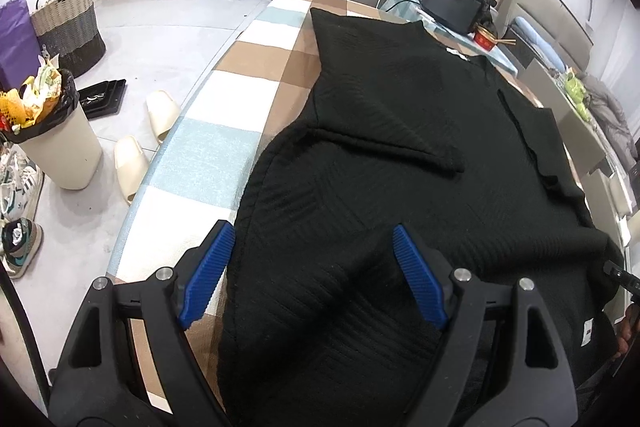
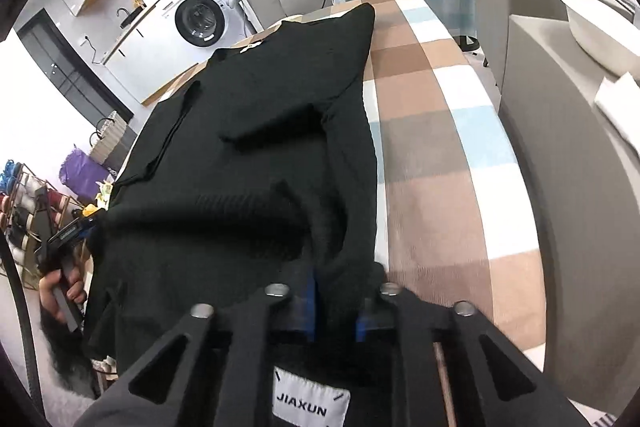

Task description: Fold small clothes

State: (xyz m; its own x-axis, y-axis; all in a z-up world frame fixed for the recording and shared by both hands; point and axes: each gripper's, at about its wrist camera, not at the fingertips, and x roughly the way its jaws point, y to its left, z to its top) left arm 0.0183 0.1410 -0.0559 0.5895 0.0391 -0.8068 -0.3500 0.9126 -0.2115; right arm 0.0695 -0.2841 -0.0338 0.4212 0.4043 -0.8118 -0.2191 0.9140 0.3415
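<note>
Left wrist view: a black knit top (image 1: 400, 147) lies flat on a checked surface (image 1: 256, 67), sleeves folded inward; the left gripper (image 1: 312, 263) hovers at its near hem, blue fingers (image 1: 420, 283) wide apart with a raised fold of fabric between them, not pinched. Right wrist view: the right gripper (image 2: 335, 307) has its fingers nearly together, clamped on the hem. The left should probably pinch level with the right before both lift together.

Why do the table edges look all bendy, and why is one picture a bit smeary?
Left wrist view: the fisheye lens curves the checked tablecloth and darkens the corners; the picture is sharp. Right wrist view: same curving, but the tablecloth and the black sweater near the right hand-held gripper look smeared by motion blur.
</note>
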